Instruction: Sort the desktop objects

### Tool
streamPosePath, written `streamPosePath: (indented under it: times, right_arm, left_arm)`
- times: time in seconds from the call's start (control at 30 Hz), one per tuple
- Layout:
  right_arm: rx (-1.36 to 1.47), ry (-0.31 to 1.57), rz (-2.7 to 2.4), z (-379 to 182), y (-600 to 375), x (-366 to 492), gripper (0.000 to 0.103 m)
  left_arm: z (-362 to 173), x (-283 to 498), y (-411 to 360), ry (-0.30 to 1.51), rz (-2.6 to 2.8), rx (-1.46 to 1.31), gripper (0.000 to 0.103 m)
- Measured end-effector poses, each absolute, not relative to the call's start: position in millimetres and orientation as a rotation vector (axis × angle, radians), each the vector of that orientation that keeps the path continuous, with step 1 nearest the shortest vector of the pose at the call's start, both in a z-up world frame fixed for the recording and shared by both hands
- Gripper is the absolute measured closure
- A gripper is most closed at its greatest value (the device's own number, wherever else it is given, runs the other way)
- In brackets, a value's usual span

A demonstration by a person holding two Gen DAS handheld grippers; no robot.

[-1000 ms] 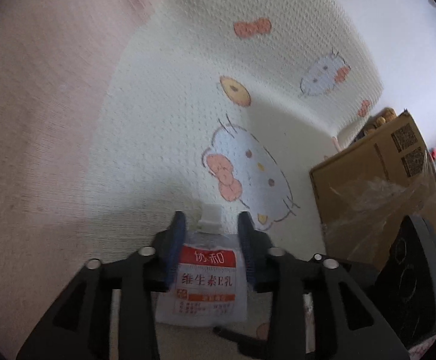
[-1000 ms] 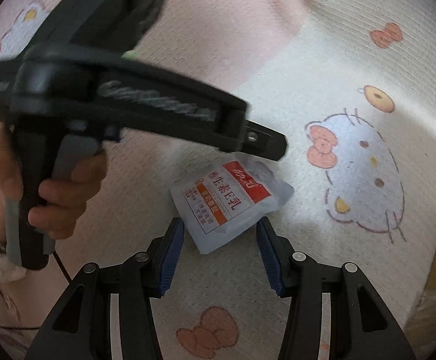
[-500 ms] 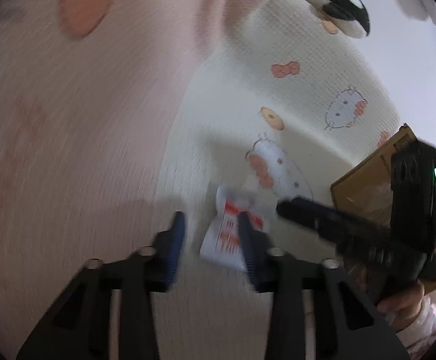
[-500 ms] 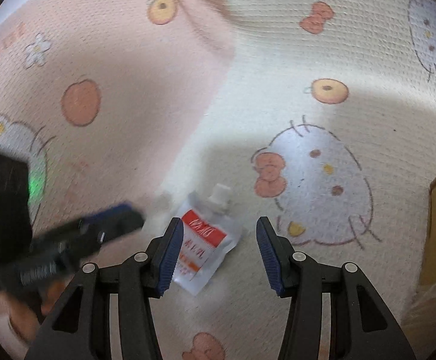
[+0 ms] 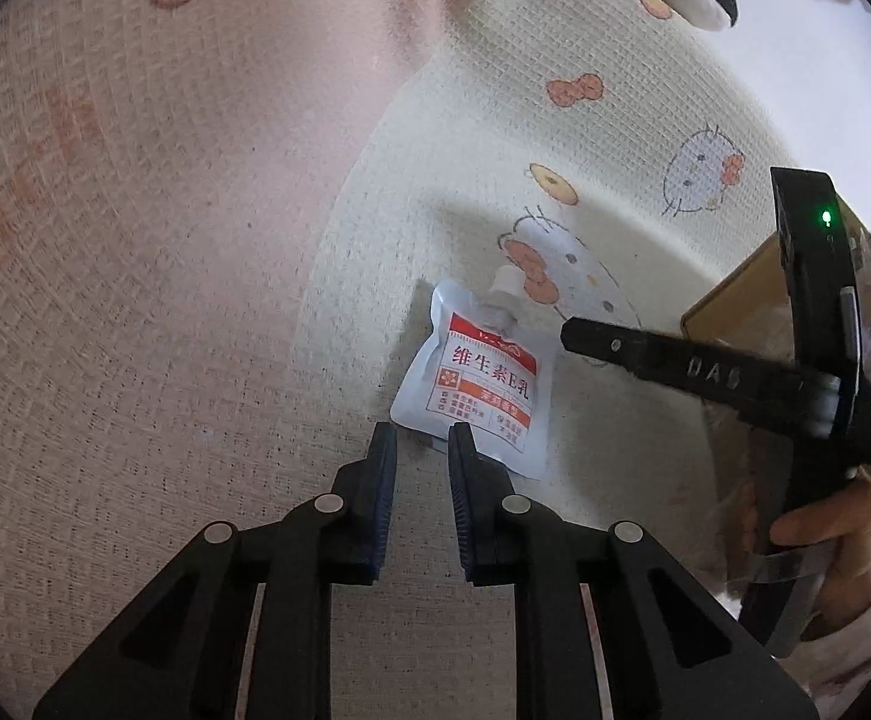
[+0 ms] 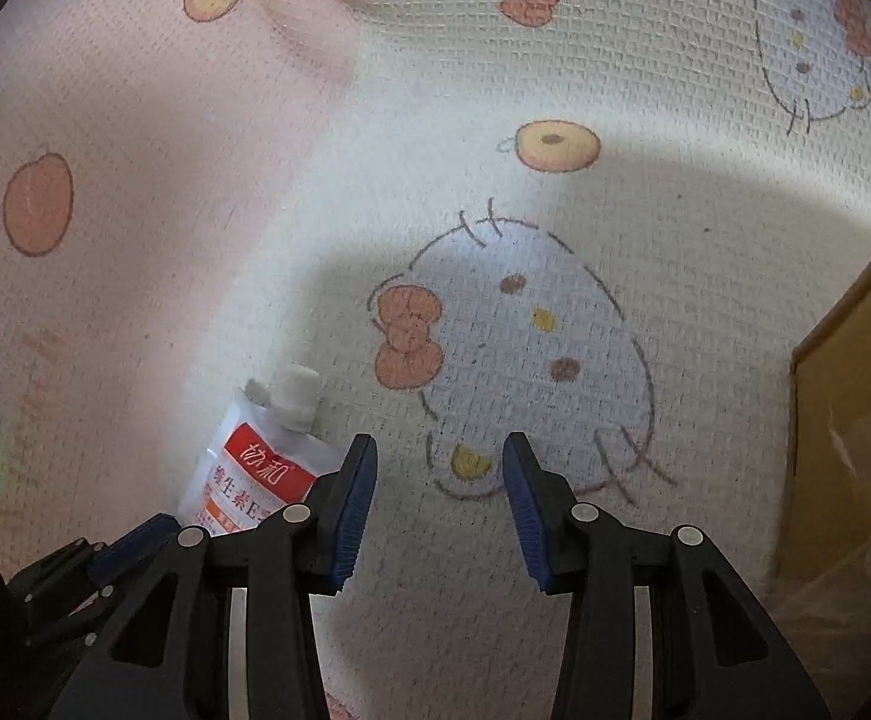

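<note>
Pouch (image 5: 476,387) released since earlier; left gripper (image 5: 422,433) and right gripper (image 6: 438,443) fingers closing, both empty.

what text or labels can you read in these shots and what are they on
"协和" on the red band of the white pouch, right wrist view.
"维生素E乳" in red on the same pouch, left wrist view.
"DAS" in raised letters on the black bar of the right gripper.
The orange strip and small print lower on the pouch are too small to read.
The cardboard box shows no readable text.
</note>
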State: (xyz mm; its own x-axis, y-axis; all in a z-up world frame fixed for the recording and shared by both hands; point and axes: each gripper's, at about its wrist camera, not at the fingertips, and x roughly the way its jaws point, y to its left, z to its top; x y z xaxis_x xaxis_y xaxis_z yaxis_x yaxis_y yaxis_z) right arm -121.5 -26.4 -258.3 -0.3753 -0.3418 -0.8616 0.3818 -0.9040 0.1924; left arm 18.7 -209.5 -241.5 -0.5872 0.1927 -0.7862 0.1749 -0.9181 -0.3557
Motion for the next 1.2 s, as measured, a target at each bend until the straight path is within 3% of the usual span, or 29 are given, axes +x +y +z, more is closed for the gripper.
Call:
streamPosePath:
  times: [0.2, 0.4, 0.9, 1.1, 1.2]
  right_arm:
    - [1.314, 0.366, -2.308, -258, -57, -103, 0.063]
    - [1.302, 0.445, -2.251, -259, -61, -92, 0.063]
    - [1.329, 0.165, -2.057, -264, -38, -75, 0.062]
    - [1.373, -0.036, -2.047, -263, -24, -83, 0.062]
    - [1.372, -0.237, -1.971, -262, -12, -87, 0.062]
  left_arm:
    - [-247, 16, -221, -0.718, 2.688, -1.422, 0.084]
    - [-249, 2, -227, -0.716, 2.699, -1.414, 0.081]
    - [-248, -29, -215, -0.491, 2.645, -1.433, 0.07]
    - [-244, -20, -221, -0.542, 2.646, -1.473, 0.066]
    - [-240, -15, -229, -0.641, 2.609, -1.461, 0.066]
